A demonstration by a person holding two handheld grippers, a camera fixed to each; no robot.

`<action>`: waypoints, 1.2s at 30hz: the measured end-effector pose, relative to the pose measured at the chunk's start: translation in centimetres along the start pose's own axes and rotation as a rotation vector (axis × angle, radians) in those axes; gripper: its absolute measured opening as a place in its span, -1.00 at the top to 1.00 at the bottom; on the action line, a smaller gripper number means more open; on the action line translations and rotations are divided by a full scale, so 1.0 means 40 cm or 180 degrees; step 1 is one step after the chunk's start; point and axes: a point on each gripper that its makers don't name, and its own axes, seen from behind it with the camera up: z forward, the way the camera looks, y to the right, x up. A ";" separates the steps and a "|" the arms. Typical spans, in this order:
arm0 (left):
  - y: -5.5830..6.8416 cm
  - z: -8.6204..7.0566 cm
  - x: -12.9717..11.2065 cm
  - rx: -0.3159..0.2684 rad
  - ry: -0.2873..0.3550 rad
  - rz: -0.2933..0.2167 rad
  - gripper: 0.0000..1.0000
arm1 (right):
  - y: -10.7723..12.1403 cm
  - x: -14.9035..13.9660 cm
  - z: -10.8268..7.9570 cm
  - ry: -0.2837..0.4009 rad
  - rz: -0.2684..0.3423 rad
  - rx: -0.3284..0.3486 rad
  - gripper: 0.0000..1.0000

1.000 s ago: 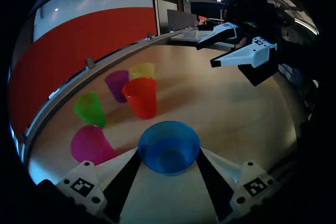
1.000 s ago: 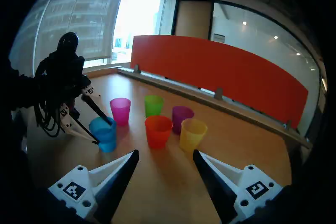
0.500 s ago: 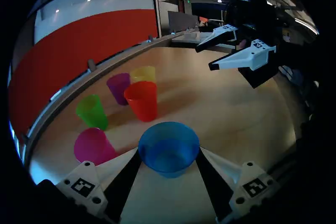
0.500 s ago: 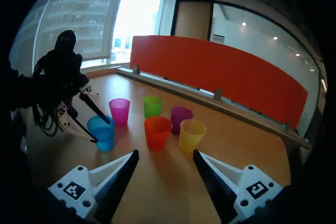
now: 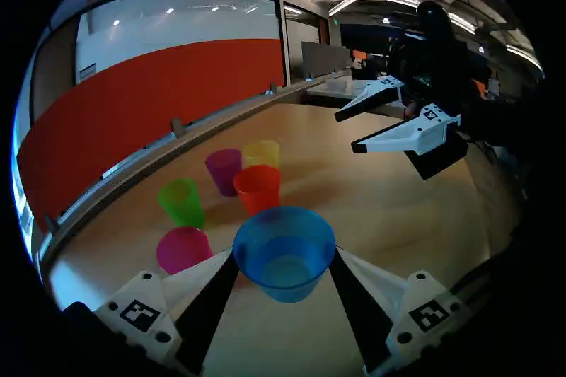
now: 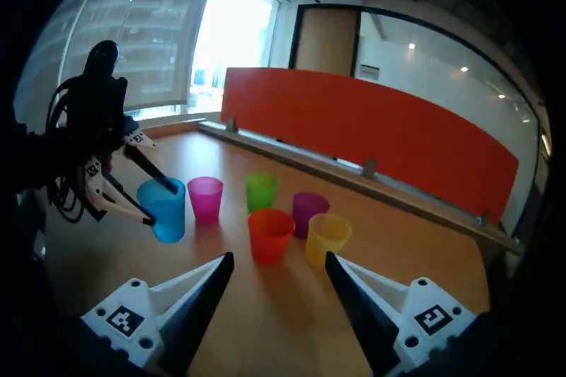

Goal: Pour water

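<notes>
Blue cup point(image 5: 284, 253) upright, clamped in left gripper point(image 5: 283, 254) fingers point(image 5: 212, 293).

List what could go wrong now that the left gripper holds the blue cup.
1. The left gripper pinches the blue cup by its sides alone; tilting may let it slip or twist.
2. The orange cup and pink cup stand close together, so a pour may splash the wrong one or knock it over.
3. The right gripper is open and steadies nothing.
</notes>
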 end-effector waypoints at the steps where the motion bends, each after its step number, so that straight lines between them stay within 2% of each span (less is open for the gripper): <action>1: -0.001 -0.007 0.004 0.0016 0.0017 -0.0005 -0.72 | -0.001 0.003 0.001 0.0006 -0.0004 0.0002 -1.00; 8: -0.005 -0.054 0.043 0.0132 0.0199 -0.0055 -0.72 | -0.008 0.026 0.016 0.0037 -0.0014 0.0015 -1.00; 16: -0.020 -0.111 0.077 0.0250 0.0425 -0.0210 -0.72 | -0.021 0.048 0.052 0.0063 -0.0024 0.0067 -1.00; 29: -0.042 -0.212 0.109 0.0536 0.0727 -0.0310 -0.72 | -0.043 0.092 0.140 0.0039 -0.0034 0.0205 -1.00; 36: -0.031 -0.252 0.115 0.0568 0.0822 -0.0369 -0.72 | -0.049 0.124 0.201 -0.0015 -0.0096 0.0295 -1.00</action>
